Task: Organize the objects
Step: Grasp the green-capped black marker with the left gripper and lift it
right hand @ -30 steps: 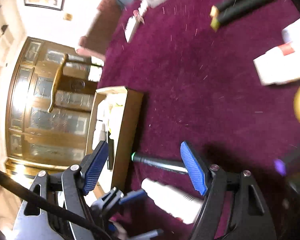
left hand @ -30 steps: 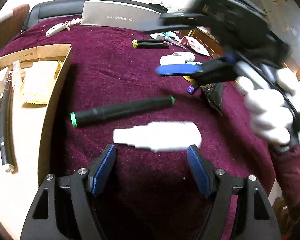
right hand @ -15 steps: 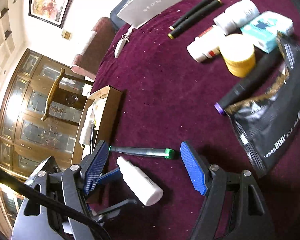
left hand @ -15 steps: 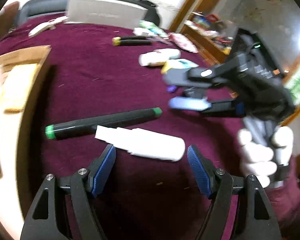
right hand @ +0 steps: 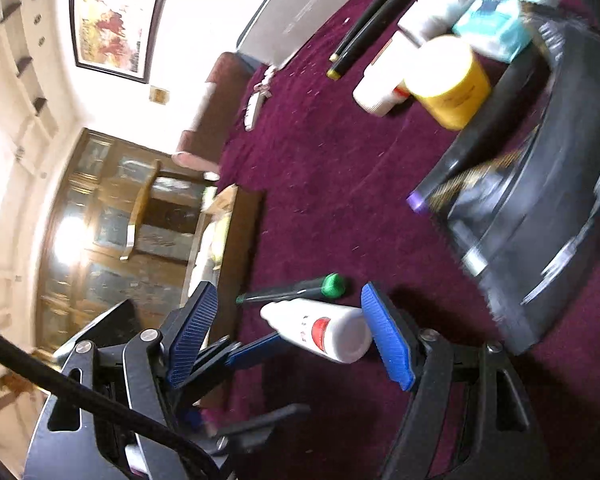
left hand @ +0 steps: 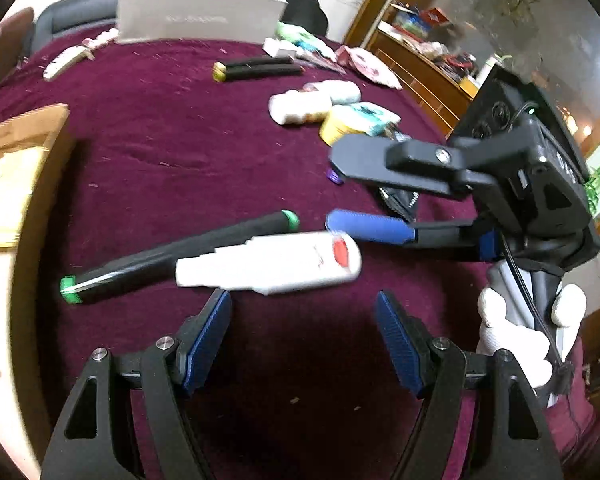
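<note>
Left wrist view shows the white plastic bottle with a red label (left hand: 268,266) lying on the maroon cloth-covered bench (left hand: 180,140), touching a black green-capped marker (left hand: 172,254). The left gripper (left hand: 304,336) hangs just short of it, fingers apart and empty. The right gripper (right hand: 290,330), whose fingers have just been opening, straddles the bottle's base without gripping.

Nothing legible here: the print on the grey box (left hand: 198,14) is smeared, and the white bottle (left hand: 272,266) shows only a red mark.
</note>
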`<state>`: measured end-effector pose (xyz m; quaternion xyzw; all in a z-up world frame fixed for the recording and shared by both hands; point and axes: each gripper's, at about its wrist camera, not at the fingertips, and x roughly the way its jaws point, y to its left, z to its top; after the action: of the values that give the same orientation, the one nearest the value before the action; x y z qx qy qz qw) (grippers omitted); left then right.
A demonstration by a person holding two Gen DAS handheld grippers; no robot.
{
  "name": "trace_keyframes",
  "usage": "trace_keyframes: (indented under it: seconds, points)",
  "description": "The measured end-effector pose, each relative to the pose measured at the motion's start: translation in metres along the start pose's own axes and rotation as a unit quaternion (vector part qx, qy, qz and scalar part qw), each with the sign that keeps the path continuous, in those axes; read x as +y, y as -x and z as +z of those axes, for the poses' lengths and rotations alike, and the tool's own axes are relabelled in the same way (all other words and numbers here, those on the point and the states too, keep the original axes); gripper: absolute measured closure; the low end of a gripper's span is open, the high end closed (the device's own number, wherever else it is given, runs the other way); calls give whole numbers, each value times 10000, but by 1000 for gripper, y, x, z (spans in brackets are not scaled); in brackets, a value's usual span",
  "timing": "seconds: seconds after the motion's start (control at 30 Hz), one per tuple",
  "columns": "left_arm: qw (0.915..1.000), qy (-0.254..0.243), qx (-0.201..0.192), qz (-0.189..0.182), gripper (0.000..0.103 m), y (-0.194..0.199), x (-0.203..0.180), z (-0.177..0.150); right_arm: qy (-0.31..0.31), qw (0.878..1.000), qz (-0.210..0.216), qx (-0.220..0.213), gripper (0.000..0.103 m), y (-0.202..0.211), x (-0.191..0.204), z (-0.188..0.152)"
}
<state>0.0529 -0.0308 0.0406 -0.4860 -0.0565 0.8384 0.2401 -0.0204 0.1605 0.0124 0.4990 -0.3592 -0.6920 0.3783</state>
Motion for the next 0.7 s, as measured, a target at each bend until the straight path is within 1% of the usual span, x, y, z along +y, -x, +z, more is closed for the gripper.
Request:
trace_keyframes:
  seconds: [0.07, 0.13, 0.2, 0.23, 0.27, 0.3, 0.33, 0.37, 0.4, 0.43, 0.47, 0.5, 0.53, 0.57, 0.63, 0.7]
  points:
    - [9999, -22, -110, 100, 35, 14, 7, -4, -21, 9996, 213, 209, 26, -8, 0, 0]
    - [9994, -147, -234, 226, 35, 26, 11, -3, 140, 9985, 315, 422, 25, -15, 5, -3]
    - [9963, -551, -404, 527, 35, 37, 10, 2, 191, 9968, 488, 609, 25, -21, 7, -7]
    - [9917, -875, -496, 798, 35, 40, 7, 5, 257, 9966, 488, 619, 26, -21, 8, -9]
    - [9869, -1159, -546, 982, 35, 41, 4, 8, 283, 9966, 483, 610, 26, -21, 8, -10]
    - [9792, -1579, -581, 1134, 35, 41, -1, 10, 276, 9966, 514, 583, 26, -19, 7, -11]
    - [9727, -1889, -586, 1216, 35, 40, -6, 13, 256, 9967, 536, 557, 26, -18, 6, -11]
    - [9641, -2236, -548, 1325, 35, 35, -9, 15, 211, 9968, 586, 503, 26, -16, 4, -11]
    - [9523, -2623, -398, 1508, 35, 26, -12, 17, 173, 9969, 622, 459, 26, -14, 2, -12]
    - [9451, -2818, -252, 1637, 37, 19, -13, 18, 125, 9968, 673, 414, 26, -11, 0, -11]
    - [9386, -2971, -137, 1751, 47, 11, -12, 18, 73, 9966, 731, 361, 26, -9, -2, -11]
    - [9328, -3120, 65, 1804, 56, 0, -9, 20, 35, 9965, 774, 328, 26, -7, -4, -11]
    - [9317, -3146, 224, 1799, 73, -7, -6, 22, -10, 9962, 822, 292, 26, -6, -5, -10]
    - [9318, -3136, 361, 1790, 79, -14, -2, 23, -38, 9959, 864, 266, 26, -5, -6, -11]
    - [9332, -3115, 590, 1694, 81, -25, 3, 25, -56, 9956, 898, 257, 26, -4, -7, -10]
    - [9313, -3167, 686, 1666, 81, -28, -1, 22, -67, 9954, 919, 254, 26, -3, -7, -9]
